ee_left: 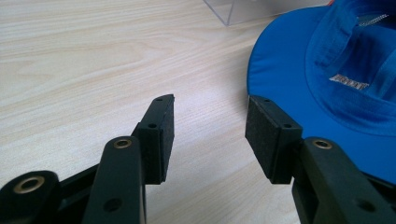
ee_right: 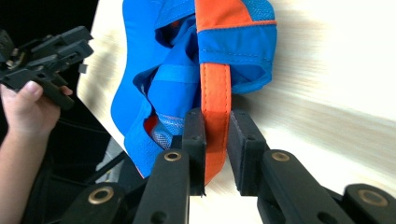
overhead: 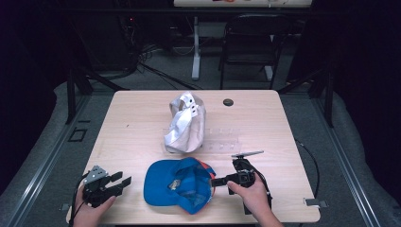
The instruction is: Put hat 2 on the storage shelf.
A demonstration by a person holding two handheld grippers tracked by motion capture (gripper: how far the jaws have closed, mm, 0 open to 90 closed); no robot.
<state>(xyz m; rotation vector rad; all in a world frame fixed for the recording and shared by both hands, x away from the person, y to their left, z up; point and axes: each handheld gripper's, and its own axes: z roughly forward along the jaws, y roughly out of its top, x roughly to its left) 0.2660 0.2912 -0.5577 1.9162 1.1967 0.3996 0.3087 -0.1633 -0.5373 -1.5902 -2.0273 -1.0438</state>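
Right gripper [ee_right: 216, 140] in your hand: jaws clamped on orange strap [ee_right: 215, 88] of blue fabric cap [overhead: 177, 184]. Cap lies upside down at near table edge, brim pointing left, long axis left-right. Your left gripper [ee_left: 210, 135]: jaws apart, empty, just beside brim.

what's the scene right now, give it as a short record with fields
work in hand: handling a blue cap by its orange strap
right gripper: jaws closed on the orange strap
left gripper: jaws open, nothing between them, beside the cap's brim, above the table
cap: lies upside down near the table's front edge, inside showing
other things: white cap behind the blue one, resting at a clear plastic stand; small dark round spot farther back on the table
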